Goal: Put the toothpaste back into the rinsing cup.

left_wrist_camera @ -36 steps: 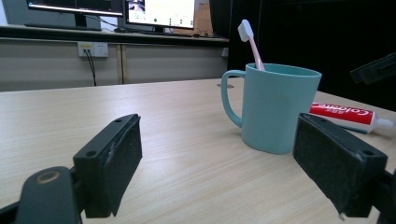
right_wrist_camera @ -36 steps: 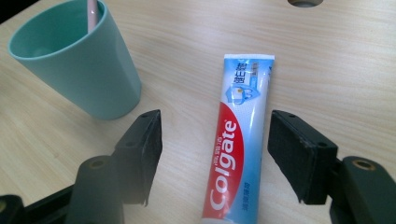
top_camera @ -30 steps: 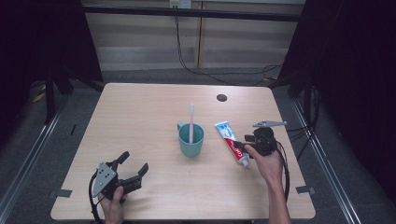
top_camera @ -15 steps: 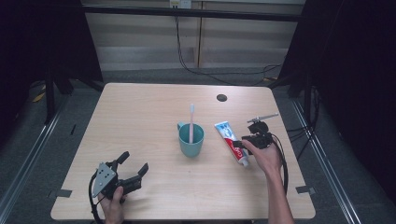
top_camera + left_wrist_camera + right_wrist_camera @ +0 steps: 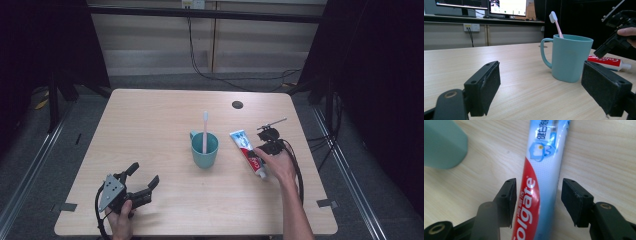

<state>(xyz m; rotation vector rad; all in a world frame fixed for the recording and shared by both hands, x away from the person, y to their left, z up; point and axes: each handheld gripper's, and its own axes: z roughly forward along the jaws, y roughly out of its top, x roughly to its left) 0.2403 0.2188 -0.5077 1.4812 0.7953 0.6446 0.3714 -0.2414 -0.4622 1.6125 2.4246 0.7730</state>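
Black jaws of right gripper (image 5: 536, 202) straddle the toothpaste tube (image 5: 541, 190), one each side; they've just been closing but w/ a gap both sides, pads not pressing yet. Tube lies flat on worktop (image 5: 150, 130), right of centre, just right of the teal mug (image 5: 204, 150) w/ a pink toothbrush (image 5: 204, 131) standing in it. Left gripper (image 5: 142, 181) sits at near-left, jaws spread wide, nothing betw. them, well apart from mug.

High view overlooks the table (image 5: 165, 120); claw cameras sit low, close.
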